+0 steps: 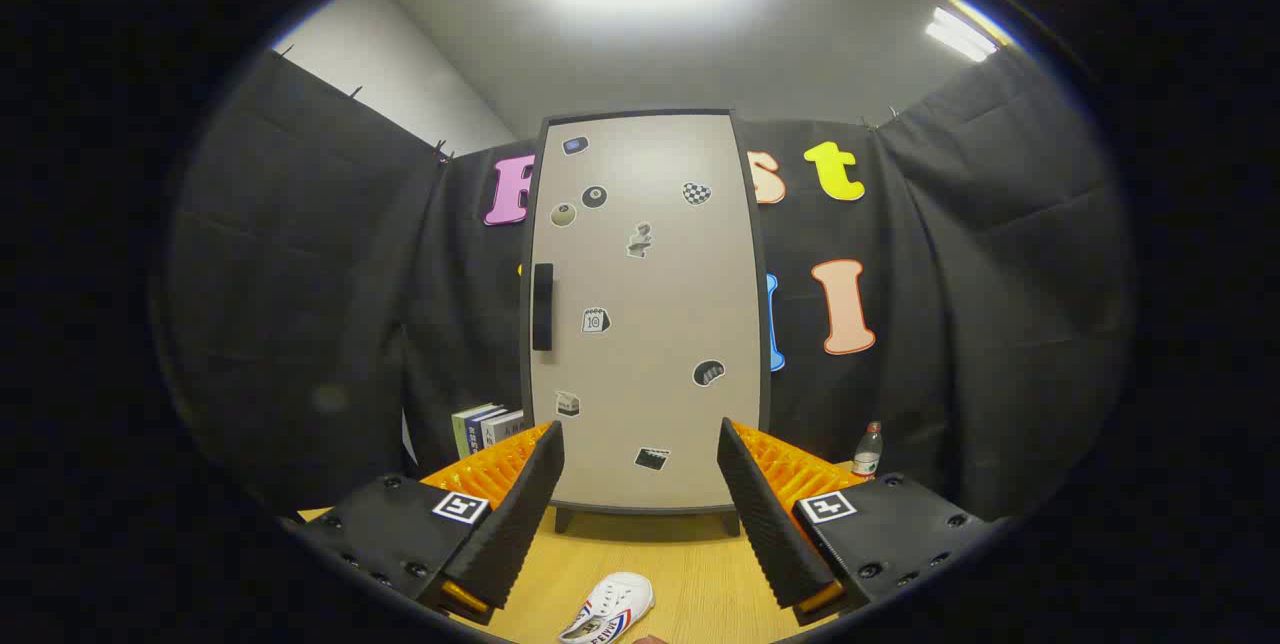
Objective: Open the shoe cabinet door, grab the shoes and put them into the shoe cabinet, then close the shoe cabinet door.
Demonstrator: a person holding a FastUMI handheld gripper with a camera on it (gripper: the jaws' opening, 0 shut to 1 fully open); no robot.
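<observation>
The gripper [640,444] faces a tall shoe cabinet [645,314] that stands on short feet on a wooden table [690,564], backed by the black cloth wall of the booth. The fingers are spread wide apart and hold nothing; the lower part of the cabinet shows in the gap between them. The cabinet door is closed flat against the frame, so whatever is inside cannot be seen. A dark vertical handle [542,306] sits on the door's left edge at about mid height, and small stickers [640,240] are scattered over the pale door face.

A white shoe [610,609] with red and blue stripes lies on the table close under the gripper, between the two fingers and nearer than their tips, well short of the cabinet. Only part of it can be seen.

To the left of the cabinet base a few books [487,427] stand upright. To its right, beyond the right finger, stands a small bottle [867,452] with a red cap
</observation>
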